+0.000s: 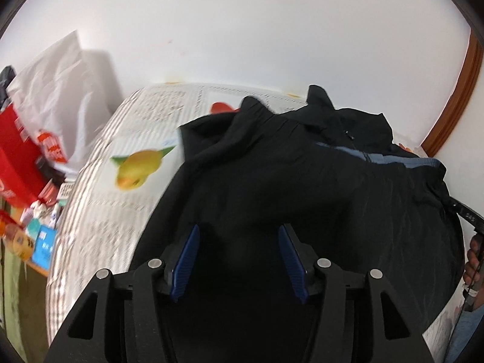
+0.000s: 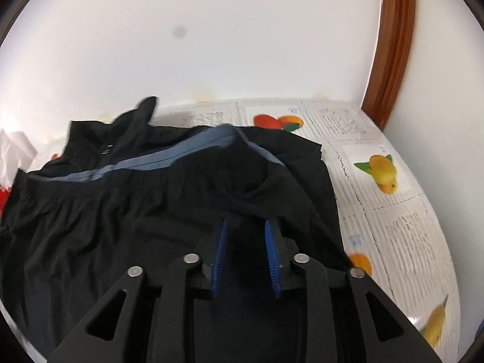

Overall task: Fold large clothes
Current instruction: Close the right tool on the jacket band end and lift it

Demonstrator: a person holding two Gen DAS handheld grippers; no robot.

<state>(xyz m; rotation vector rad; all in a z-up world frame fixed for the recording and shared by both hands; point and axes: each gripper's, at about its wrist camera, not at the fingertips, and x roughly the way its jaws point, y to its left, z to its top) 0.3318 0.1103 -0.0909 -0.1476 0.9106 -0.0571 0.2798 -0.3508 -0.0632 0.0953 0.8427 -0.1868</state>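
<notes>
Grippers both open over a half-folded black garment

Left gripper (image 1: 239, 233) has its blue pads parted with nothing pinched between them, just dark cloth lying underneath. Right gripper (image 2: 245, 227) is narrower but its jaws stand apart too; a raised fold of fabric sits right at the fingertips, and as far as I can tell the pads aren't pressing on it.

Moving outward: the black garment (image 1: 302, 181) is spread over most of the table (image 2: 393, 227), which is covered in a fruit-print cloth. The garment sits toward the middle, reaching close to the far edge by the wall, with bare cloth showing along the left and right edges. A blue-grey stripe (image 2: 169, 158) runs across it, and the layer nearest the grippers looks doubled over the rest, so I'd say one fold is roughly laid down.

It's not tidy though. The far end is bunched with a peak sticking up, and there's a hump near the right gripper. My guess is smoothing and at least another fold are left.

Off the table's left edge there's a white plastic bag (image 1: 60, 84) and a red box (image 1: 15, 157).
</notes>
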